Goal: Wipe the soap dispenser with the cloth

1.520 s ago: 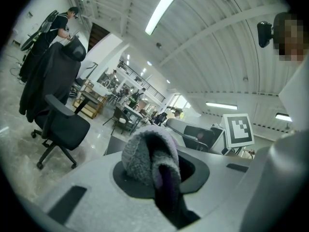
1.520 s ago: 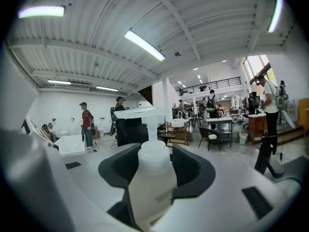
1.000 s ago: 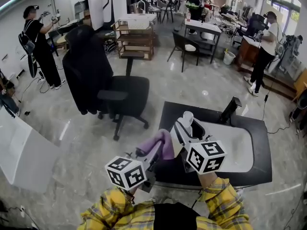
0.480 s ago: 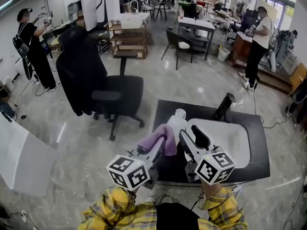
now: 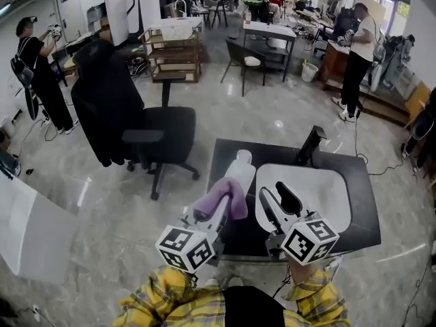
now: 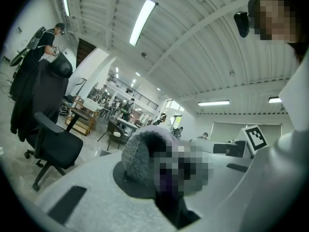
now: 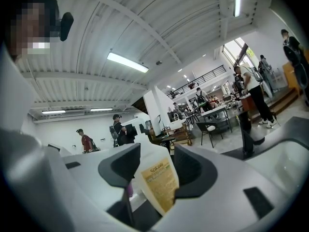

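Soap dispenser: standing on bench, just ahead of right hand-held gripper, released, untouched; left hand-held gripper grasps cloth beside it.

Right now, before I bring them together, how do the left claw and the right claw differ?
The left claw is shut on the purple cloth; the right claw is open and holds nothing. The left claw is over the black counter beside the basin; the right claw is over the white sink. The soap dispenser shows between the right claw's jaws, ahead and untouched; cloth fills the left's. Both point away from the person.
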Tool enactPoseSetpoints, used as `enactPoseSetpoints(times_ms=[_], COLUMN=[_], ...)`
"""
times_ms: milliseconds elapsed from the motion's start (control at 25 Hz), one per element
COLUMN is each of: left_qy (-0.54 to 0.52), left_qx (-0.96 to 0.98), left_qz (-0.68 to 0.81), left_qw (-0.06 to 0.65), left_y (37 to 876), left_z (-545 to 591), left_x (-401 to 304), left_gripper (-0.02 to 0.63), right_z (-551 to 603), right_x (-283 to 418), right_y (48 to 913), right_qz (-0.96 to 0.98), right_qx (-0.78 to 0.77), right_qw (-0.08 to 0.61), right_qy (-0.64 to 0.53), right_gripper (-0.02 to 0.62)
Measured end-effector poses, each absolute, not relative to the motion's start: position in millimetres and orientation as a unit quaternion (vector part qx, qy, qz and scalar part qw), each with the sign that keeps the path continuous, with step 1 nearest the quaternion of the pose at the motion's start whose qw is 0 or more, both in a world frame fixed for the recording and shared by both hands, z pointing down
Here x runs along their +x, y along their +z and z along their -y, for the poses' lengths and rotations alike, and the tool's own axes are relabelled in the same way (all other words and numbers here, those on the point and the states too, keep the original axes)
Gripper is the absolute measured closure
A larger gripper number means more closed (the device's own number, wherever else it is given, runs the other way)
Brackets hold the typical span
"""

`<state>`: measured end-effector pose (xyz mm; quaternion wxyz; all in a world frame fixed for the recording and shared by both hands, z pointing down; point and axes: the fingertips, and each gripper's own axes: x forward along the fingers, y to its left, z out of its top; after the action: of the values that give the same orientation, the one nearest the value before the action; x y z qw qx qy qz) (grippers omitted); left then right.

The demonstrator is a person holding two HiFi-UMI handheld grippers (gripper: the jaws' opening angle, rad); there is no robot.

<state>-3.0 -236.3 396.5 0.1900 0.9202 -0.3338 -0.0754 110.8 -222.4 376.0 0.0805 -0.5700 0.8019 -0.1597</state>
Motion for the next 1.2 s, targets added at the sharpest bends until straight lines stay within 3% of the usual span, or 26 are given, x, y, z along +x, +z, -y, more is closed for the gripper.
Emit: enactPoseSetpoints(times_ms=[1200], left_qy=[-0.009], left_qx=[0.906], left_qz=[0.341], left_qw=[0.251], left_y=[477], left_z=[219], left_x=[2], left_gripper=[0.557], right_z=[208], right_x=[110], right_y=[407], right_qz=[-0.802], right_qx=[-0.563], right_qw=[0.056], right_qy=[-0.191], right_gripper=[0.396])
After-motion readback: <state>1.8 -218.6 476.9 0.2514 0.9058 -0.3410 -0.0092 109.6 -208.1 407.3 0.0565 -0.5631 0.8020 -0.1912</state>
